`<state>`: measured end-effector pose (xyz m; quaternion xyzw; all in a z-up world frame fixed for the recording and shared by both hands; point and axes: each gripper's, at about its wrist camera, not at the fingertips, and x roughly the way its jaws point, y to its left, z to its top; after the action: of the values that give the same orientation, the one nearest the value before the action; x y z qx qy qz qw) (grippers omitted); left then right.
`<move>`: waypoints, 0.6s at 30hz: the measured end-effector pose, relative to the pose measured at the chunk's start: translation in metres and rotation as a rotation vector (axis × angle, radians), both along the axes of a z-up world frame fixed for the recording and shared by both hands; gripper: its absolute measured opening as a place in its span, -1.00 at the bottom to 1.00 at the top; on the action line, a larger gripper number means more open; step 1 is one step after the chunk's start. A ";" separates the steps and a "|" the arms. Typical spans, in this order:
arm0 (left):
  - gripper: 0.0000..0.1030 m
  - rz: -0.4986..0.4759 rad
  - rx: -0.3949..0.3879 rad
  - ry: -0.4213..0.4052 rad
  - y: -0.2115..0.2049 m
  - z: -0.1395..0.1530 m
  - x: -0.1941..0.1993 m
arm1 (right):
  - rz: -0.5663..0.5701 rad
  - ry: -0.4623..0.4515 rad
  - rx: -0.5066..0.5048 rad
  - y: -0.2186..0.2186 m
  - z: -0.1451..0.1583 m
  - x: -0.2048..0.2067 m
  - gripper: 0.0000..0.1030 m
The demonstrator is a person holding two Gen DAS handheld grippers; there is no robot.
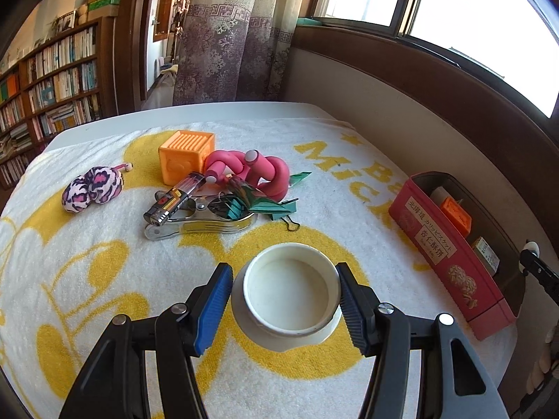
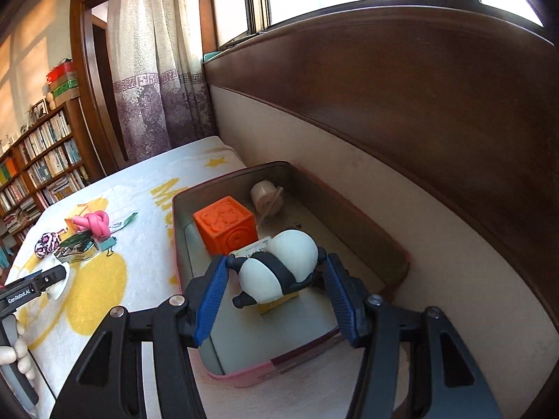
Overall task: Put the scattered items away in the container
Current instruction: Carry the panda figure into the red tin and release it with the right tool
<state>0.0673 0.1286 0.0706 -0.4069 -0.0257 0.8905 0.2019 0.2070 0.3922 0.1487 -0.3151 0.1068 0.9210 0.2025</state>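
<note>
My left gripper (image 1: 285, 291) is open around a white round cup (image 1: 290, 293) standing on the towel; the pads sit beside its rim, touching or nearly so. Behind it lie a metal clamp with a lighter (image 1: 181, 209), a pink foam twist (image 1: 258, 171), an orange cube (image 1: 187, 155) and a pink patterned pouch (image 1: 92, 188). My right gripper (image 2: 274, 276) is over the red tin (image 2: 370, 223), with its pads against a black-and-white panda toy (image 2: 279, 269). The tin holds an orange cube (image 2: 227, 227) and a tape roll (image 2: 263, 197).
The red tin (image 1: 450, 255) stands at the table's right edge against the wall (image 2: 419, 192). A yellow-and-white towel (image 1: 104, 279) covers the table. Bookshelves (image 1: 45, 83) and a curtain (image 1: 230, 35) stand beyond the far edge. The left gripper also shows in the right wrist view (image 2: 42, 282).
</note>
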 end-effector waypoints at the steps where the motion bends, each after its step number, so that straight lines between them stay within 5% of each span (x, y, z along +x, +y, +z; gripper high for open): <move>1: 0.19 -0.007 -0.002 0.002 0.004 0.001 0.001 | -0.005 0.002 0.001 0.002 -0.001 0.001 0.20; 6: 0.19 -0.048 -0.012 0.011 0.027 0.008 0.007 | -0.017 0.028 0.017 0.007 -0.001 0.010 0.37; 18: 0.19 -0.226 -0.031 0.032 0.110 0.026 0.030 | -0.018 0.095 -0.022 0.023 0.005 0.023 0.38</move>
<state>0.0968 0.2382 0.0963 -0.3961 0.0373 0.8687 0.2949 0.2295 0.4155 0.1540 -0.2721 0.1292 0.9319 0.2019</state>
